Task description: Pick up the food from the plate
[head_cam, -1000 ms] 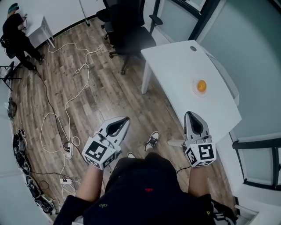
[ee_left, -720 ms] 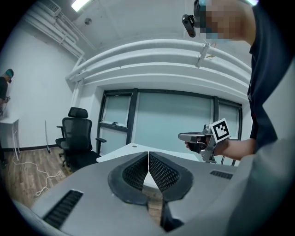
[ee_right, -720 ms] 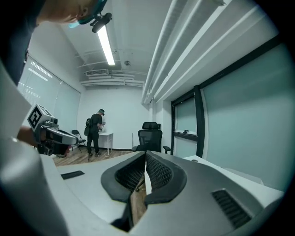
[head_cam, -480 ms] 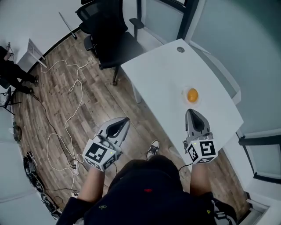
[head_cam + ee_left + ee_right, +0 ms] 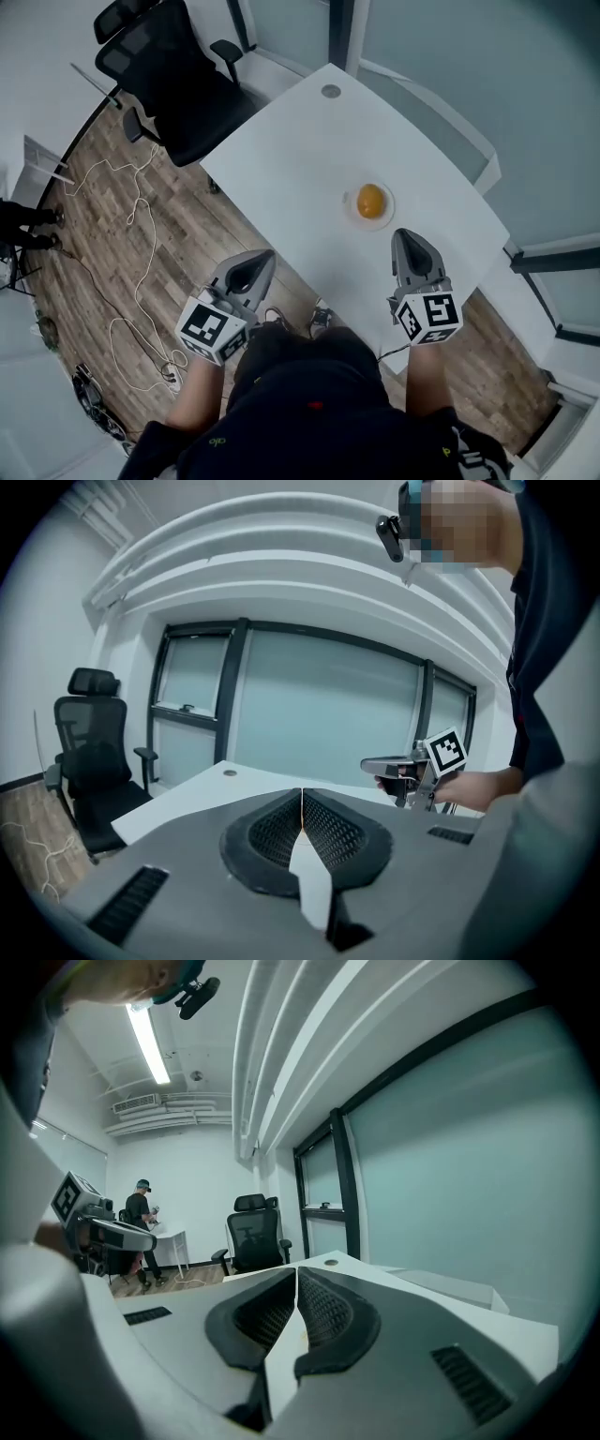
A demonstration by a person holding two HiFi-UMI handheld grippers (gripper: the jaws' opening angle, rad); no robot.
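Holding nothing, left tongs (image 5: 265, 254) and right tongs (image 5: 410, 232) sit clenched; food (image 5: 371, 200) lies on plate (image 5: 351, 208).

The food (image 5: 371, 200) lies on the plate (image 5: 350, 205), on the table (image 5: 300, 159).

We wear a black shirt (image 5: 309, 441) with a small red mark (image 5: 317, 406); our left gripper (image 5: 265, 254) and right gripper (image 5: 406, 232) are pale grey.
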